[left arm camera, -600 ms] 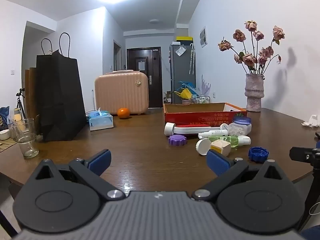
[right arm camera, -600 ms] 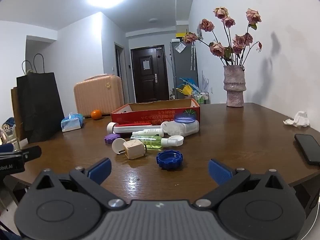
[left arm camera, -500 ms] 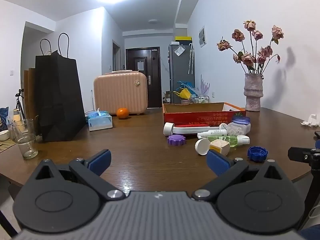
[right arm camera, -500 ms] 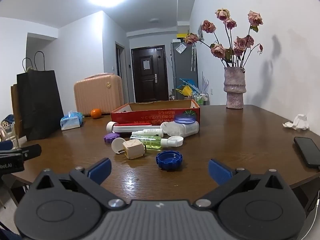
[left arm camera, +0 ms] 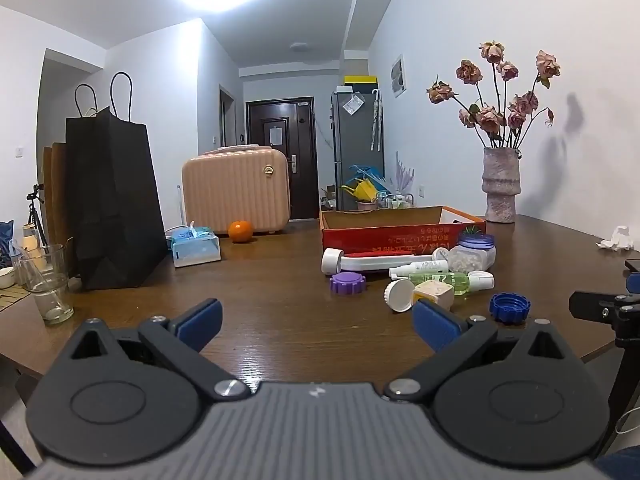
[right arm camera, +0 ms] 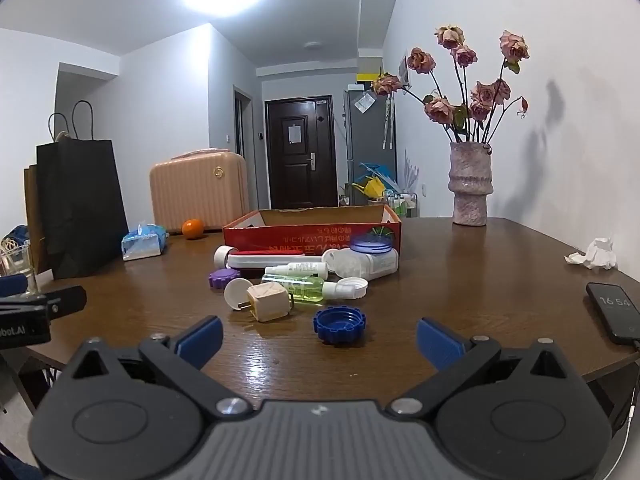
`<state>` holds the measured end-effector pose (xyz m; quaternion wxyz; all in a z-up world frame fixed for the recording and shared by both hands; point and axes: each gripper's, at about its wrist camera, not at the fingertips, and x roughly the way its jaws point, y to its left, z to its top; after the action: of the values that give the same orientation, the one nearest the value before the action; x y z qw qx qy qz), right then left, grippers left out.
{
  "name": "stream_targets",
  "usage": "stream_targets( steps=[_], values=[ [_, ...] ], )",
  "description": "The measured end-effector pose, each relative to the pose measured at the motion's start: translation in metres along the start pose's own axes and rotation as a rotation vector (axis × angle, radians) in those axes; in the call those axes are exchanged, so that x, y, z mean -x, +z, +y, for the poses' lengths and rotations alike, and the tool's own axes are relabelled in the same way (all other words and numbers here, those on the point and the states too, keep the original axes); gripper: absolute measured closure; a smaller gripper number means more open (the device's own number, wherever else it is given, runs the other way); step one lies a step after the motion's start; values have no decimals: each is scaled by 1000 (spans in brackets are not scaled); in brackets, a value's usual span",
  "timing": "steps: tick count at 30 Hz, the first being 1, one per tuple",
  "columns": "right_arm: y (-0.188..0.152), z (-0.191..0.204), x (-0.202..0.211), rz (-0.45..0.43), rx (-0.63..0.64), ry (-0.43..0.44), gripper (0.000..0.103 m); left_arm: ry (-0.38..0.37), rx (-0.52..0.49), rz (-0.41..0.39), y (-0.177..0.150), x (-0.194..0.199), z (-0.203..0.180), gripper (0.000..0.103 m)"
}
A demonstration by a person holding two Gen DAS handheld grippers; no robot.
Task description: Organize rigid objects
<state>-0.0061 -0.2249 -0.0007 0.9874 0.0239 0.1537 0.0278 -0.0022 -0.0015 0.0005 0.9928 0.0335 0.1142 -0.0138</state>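
Two grippers, left gripper (left arm camera: 316, 316) and right gripper (right arm camera: 318, 338), are being held with fingers spread wide and empty, barely shifted from a moment earlier. Loose bottles and caps (right arm camera: 296, 280) are lying untouched before the red box (right arm camera: 312, 230); sorting is judged not yet begun.

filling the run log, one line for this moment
left claw: open, empty | right claw: open, empty | blue plastic cap: on table

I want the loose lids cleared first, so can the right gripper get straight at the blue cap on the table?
Probably yes. The right gripper stands open and empty, and the blue cap lies alone on bare table just ahead of its jaws, apart from the beige cube.
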Motion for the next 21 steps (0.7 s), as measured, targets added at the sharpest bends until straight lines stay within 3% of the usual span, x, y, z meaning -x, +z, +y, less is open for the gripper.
stream_targets(
  steps=[21],
  values=[
    [1,7,-2,-6,16,7,0,1,-15,-15,0,2,0,0]
  ],
)
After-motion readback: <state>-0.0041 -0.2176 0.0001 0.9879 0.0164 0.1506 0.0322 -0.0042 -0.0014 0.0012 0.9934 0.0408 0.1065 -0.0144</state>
